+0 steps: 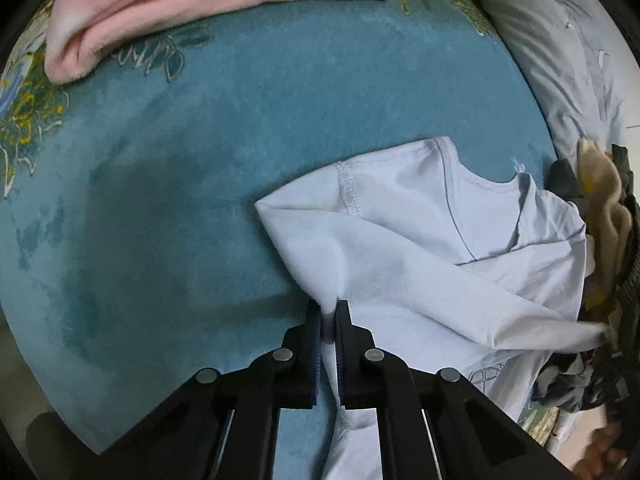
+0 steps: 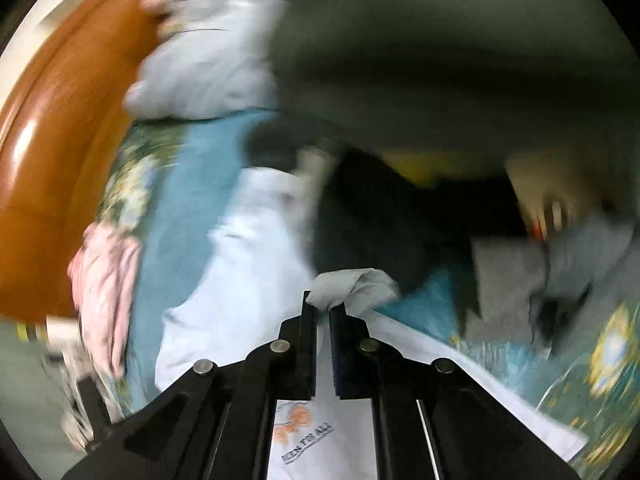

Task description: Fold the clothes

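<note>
1. Fingers of the left gripper (image 1: 329, 309) are clenched on a fold of the pale blue shirt (image 1: 432, 240); the right gripper (image 2: 323, 307) is clamped on another bunch.
2. The shirt is draped crumpled across the teal blanket (image 1: 200, 152).
3. Spreading appears underway; next, both corners should be pulled apart and laid flat.

left gripper (image 1: 329, 310), right gripper (image 2: 323, 312): black linkage arms, silver rivets, pads prob. blue-edged

A pale blue T-shirt (image 1: 420, 240) lies crumpled on the teal floral blanket, neckline up, one fold pulled across its body. A printed orange butterfly with lettering marks its front. A folded pink garment (image 1: 192, 4) rests well apart.
</note>
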A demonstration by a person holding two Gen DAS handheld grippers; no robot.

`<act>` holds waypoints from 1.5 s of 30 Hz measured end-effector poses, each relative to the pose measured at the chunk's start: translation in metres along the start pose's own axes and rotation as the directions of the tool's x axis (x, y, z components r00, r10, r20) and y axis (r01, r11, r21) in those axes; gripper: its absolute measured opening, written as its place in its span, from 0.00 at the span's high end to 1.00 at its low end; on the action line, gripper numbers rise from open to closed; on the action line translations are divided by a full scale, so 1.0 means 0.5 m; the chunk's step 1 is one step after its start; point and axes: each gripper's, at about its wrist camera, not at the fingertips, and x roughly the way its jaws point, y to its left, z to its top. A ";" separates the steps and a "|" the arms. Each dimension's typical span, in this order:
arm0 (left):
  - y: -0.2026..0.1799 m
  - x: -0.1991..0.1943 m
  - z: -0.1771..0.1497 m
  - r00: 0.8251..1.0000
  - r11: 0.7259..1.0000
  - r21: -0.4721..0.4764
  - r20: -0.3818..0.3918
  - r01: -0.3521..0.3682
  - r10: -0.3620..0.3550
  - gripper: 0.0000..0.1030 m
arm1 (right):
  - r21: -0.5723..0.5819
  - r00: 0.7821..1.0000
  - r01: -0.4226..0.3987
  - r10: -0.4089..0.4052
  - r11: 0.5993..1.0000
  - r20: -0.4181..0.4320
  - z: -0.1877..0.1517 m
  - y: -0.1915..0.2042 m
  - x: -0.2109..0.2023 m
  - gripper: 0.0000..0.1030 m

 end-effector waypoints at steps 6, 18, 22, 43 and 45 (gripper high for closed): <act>0.053 -0.028 -0.013 0.996 0.993 -0.071 0.006 0.091 -0.091 0.94 | -0.364 0.920 -0.239 0.329 0.900 0.210 0.017 0.131 -0.136 0.95; 0.091 -0.011 -0.021 0.995 0.989 -0.120 -0.031 0.089 -0.093 0.93 | -0.180 0.999 0.038 -0.037 0.983 0.010 0.018 -0.015 0.111 0.95; 0.097 -0.014 -0.026 0.997 0.991 -0.121 -0.026 0.062 -0.066 0.90 | -0.190 0.998 0.057 -0.056 0.980 0.008 0.019 -0.017 0.100 0.92; -0.145 -0.127 -0.222 0.993 0.963 0.269 0.118 -0.015 -0.017 0.65 | 0.033 0.995 0.099 -0.100 0.994 0.008 -0.267 -0.270 -0.092 0.61; -0.125 -0.140 -0.257 0.995 0.961 0.276 0.092 0.018 -0.045 0.64 | 0.045 0.993 0.119 -0.119 0.992 0.011 -0.286 -0.287 -0.107 0.61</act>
